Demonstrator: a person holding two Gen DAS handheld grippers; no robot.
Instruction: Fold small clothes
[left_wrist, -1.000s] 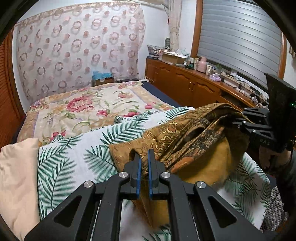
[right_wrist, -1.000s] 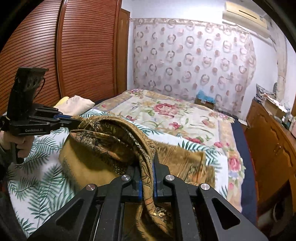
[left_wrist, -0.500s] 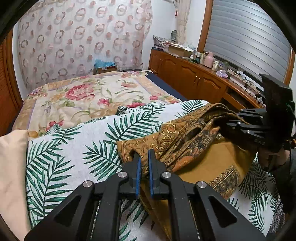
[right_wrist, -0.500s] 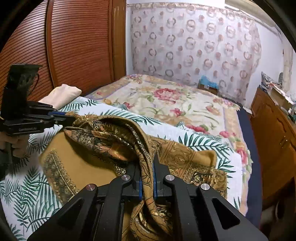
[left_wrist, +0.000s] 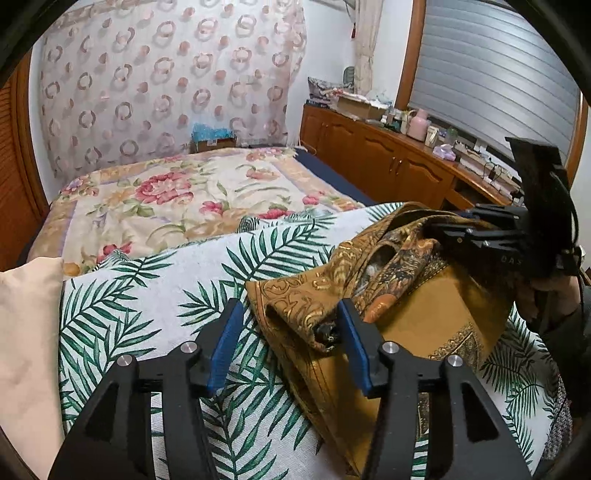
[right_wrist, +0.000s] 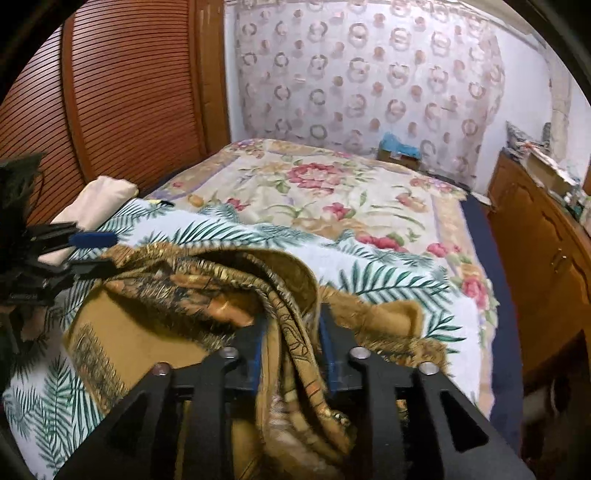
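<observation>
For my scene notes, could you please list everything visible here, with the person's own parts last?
Garment: one, gold-brown patterned, bunched on the leaf-print sheet.
Leaf-print sheet: one, white and green, near end of the bed.
Floral quilt: one, cream and pink, far end.
Cushion: one, cream, beside the sheet.
Curtain: one, pink rings, behind the bed.
Cabinets: brown, cluttered top, under the shutter.
Slatted doors: brown, opposite side.
Left gripper: black, blue pads, jaws opening, garment between.
Right gripper: black, jaws opening, garment between.
</observation>
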